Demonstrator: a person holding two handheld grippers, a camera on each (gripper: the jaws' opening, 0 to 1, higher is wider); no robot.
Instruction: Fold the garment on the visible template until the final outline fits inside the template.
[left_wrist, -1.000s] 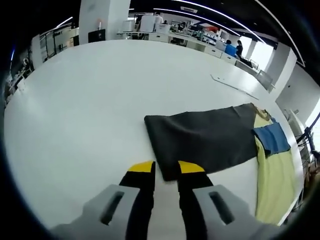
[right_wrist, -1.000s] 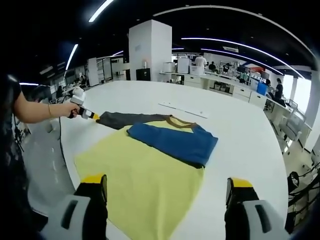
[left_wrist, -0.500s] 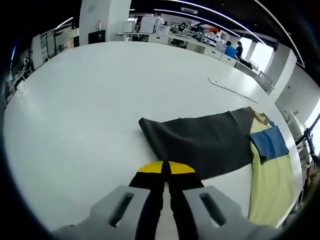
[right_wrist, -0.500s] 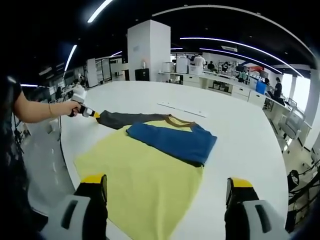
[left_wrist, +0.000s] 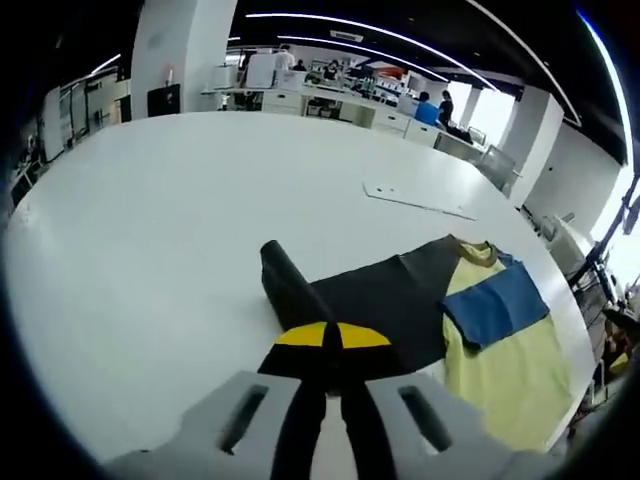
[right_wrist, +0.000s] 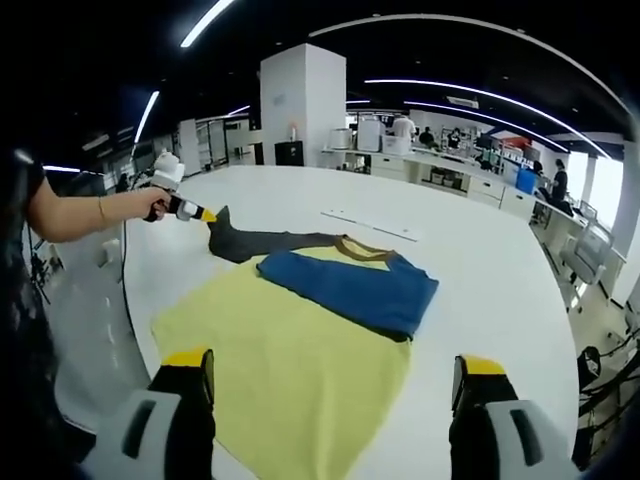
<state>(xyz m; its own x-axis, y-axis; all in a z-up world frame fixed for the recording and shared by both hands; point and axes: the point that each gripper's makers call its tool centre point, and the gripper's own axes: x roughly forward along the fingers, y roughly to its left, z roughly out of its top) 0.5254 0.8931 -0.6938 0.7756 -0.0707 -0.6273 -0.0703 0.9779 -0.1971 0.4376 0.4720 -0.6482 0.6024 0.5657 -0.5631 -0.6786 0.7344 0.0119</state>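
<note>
One sleeve pinched and lifted, ready to fold in over the shirt.

One pair of fingers, the left gripper, is clenched on the end of the dark sleeve, raising it off the tabletop; the right gripper hangs with its fingers spread wide and holding nothing, at 6 o'clock of the shirt. The shirt lies flat, yellow body nearest, the blue sleeve already folded across it. I would carry the dark sleeve low toward 3 o'clock in the left gripper view, lay it flat over the yellow, keeping the fold line straight. Bare tabletop lies all around; its near edge runs close by the hem.
</note>
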